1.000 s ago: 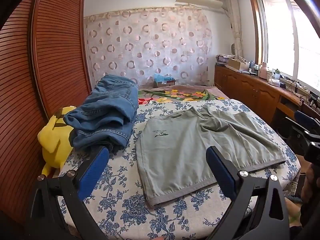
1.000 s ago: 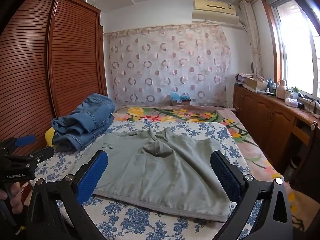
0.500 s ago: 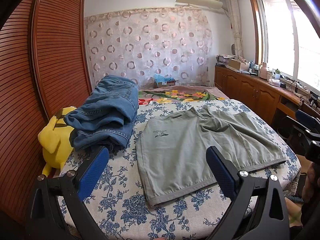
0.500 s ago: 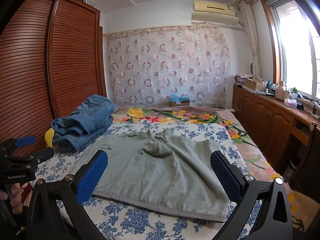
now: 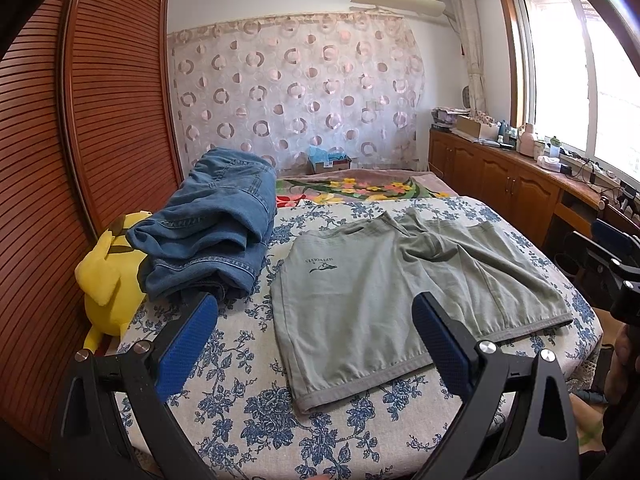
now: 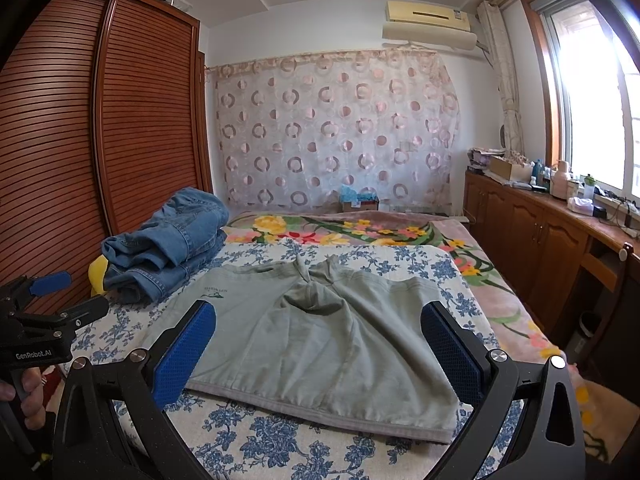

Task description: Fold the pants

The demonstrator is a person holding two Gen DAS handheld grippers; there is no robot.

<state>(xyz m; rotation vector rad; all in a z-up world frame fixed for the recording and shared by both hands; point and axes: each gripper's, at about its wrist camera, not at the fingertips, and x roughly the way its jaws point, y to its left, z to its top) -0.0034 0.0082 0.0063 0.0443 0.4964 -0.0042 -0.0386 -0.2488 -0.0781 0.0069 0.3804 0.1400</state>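
Bed [image 5: 248,412] bearing green shorts [image 5: 400,296] spread flat, unchanged from a second ago; left tool [image 5: 314,334] and right tool [image 6: 318,340] hovering near, both gaping, folding not yet beginning

The left tongs [image 5: 314,316] are spread wide, the blue pads [image 5: 186,346] on the two black fingers well apart and nothing between them. The right tongs [image 6: 318,326] stand equally wide, blue pads [image 6: 450,354] facing each other across an empty gap. Both point forward and level, side by side. In the right wrist view the left tongs [image 6: 60,294] show at the left edge, with a hand [image 6: 28,394] wrapped around the handle below them. In the left wrist view the right tongs [image 5: 612,256] show at the right edge.
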